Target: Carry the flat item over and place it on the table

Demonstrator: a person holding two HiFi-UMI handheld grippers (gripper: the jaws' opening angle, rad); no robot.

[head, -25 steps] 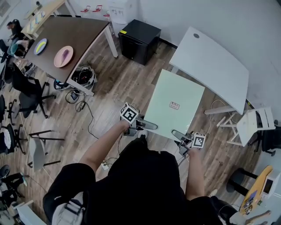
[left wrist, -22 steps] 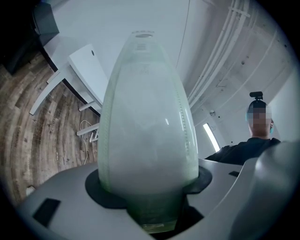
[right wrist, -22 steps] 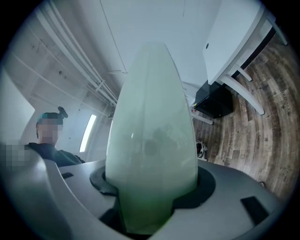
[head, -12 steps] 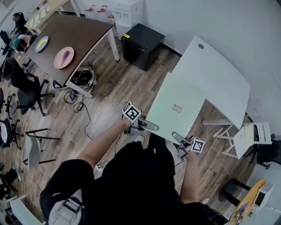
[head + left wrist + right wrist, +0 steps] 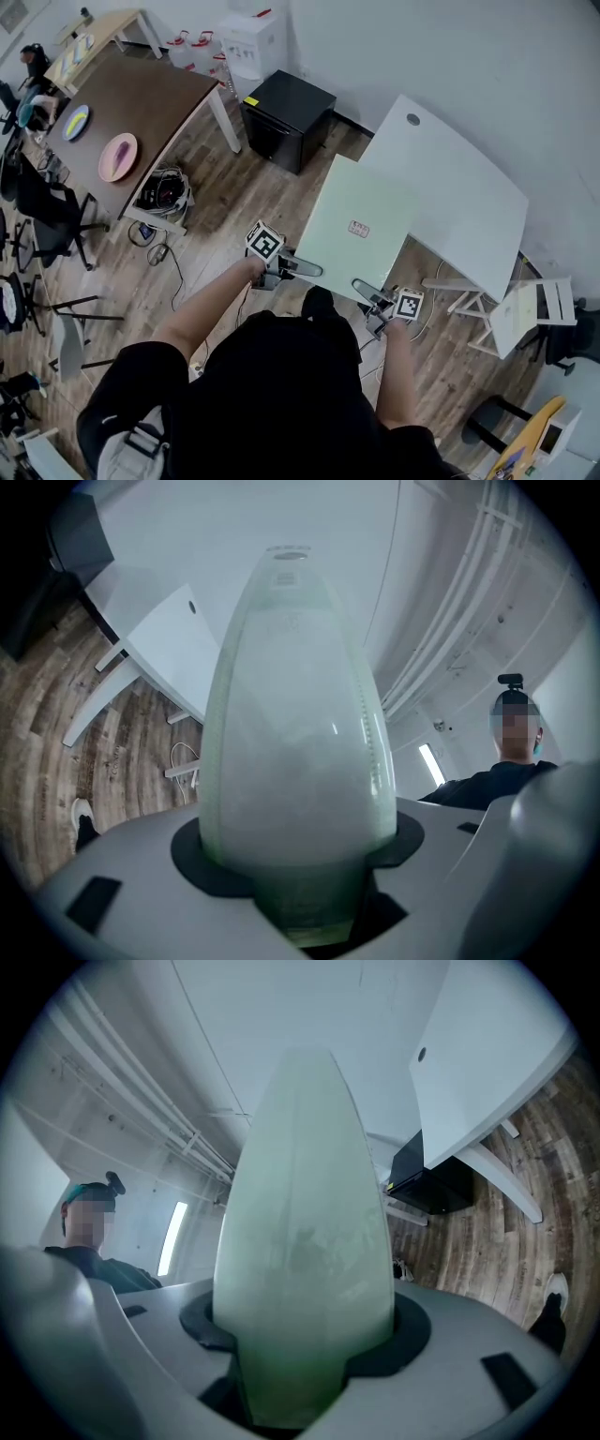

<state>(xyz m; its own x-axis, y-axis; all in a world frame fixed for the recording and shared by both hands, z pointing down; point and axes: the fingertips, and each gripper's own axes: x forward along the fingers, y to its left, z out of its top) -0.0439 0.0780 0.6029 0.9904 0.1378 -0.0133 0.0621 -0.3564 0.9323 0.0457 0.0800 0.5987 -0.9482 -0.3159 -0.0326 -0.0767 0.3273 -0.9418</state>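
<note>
Flat pale-green board [image 5: 361, 225], carried level above the wooden floor [image 5: 234, 202]. The left gripper [image 5: 311, 270] is clamped on the left end of its near edge, and the right gripper [image 5: 363, 287] is clamped on the right end of that edge. In each gripper view the board's edge [image 5: 295, 761] [image 5: 305, 1241] sits wedged between the jaws. To the right, the board's far edge overlaps the near edge of the white table [image 5: 459, 187]; contact there cannot be told.
</note>
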